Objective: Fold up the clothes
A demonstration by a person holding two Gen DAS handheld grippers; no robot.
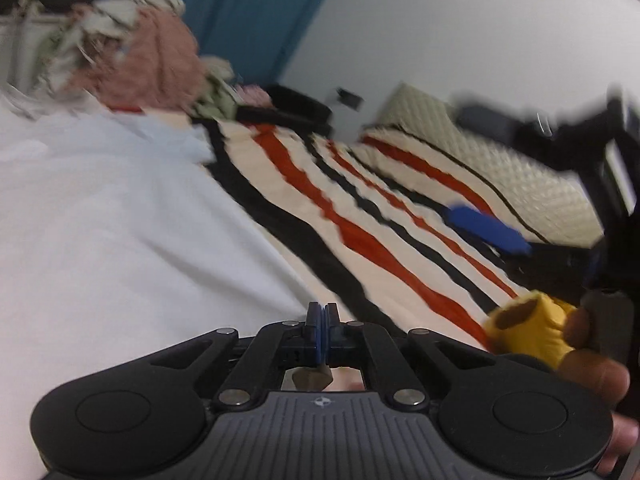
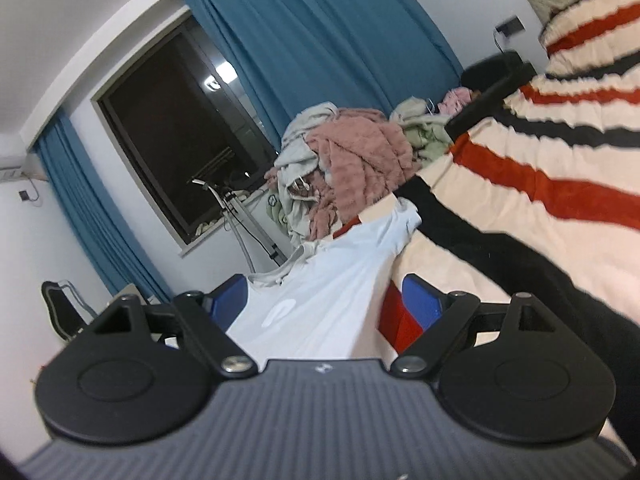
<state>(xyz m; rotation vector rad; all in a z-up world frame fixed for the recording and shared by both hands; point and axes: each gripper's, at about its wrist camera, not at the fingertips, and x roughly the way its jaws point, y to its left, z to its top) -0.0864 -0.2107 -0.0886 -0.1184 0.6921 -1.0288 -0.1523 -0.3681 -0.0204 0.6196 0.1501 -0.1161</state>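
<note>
A white garment (image 1: 120,220) lies spread on a striped blanket (image 1: 360,208). My left gripper (image 1: 320,326) is shut, its blue pads meeting right at the garment's near edge, and creases in the cloth run toward them. In the right wrist view the same white garment (image 2: 320,280) stretches away from me, collar at the far end. My right gripper (image 2: 324,304) is open with the cloth lying between its blue fingers (image 2: 424,304), which do not press on it. One blue finger of the right gripper (image 1: 488,230) shows blurred over the blanket at the right.
A heap of pink, grey and green clothes (image 2: 352,168) sits at the blanket's far end. A quilted cream headboard (image 1: 500,168) and a black object (image 1: 296,108) lie beyond. A hand with a yellow cuff (image 1: 528,328) is at my lower right. Blue curtains (image 2: 320,40) flank a dark window.
</note>
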